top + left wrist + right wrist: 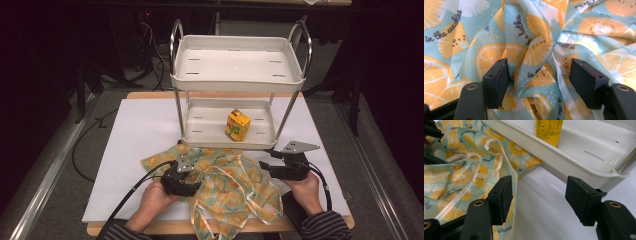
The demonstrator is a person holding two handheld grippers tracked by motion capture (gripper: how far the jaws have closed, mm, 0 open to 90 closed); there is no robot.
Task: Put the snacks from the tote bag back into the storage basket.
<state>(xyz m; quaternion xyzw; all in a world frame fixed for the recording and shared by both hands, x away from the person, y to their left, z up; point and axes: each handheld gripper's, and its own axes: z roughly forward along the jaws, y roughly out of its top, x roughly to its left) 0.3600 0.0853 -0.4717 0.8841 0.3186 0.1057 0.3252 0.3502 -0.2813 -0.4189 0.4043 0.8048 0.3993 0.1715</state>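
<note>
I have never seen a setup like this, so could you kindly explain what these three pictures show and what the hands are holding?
A person sits at a table and holds a hand-held two-jaw tool in each hand: the left gripper and the right gripper. The high view looks down from above the person. The other two pictures come from small cameras riding on each gripper, looking along its black jaws.

On the white board lies a crumpled citrus-print cloth with ribbon ties. Behind it stands a white two-tier rack; a yellow carton sits on its lower shelf.

The left gripper's jaws stand open around a bunched fold of the cloth, not yet pinching it. The right gripper is open over the cloth's edge and holds nothing.
</note>
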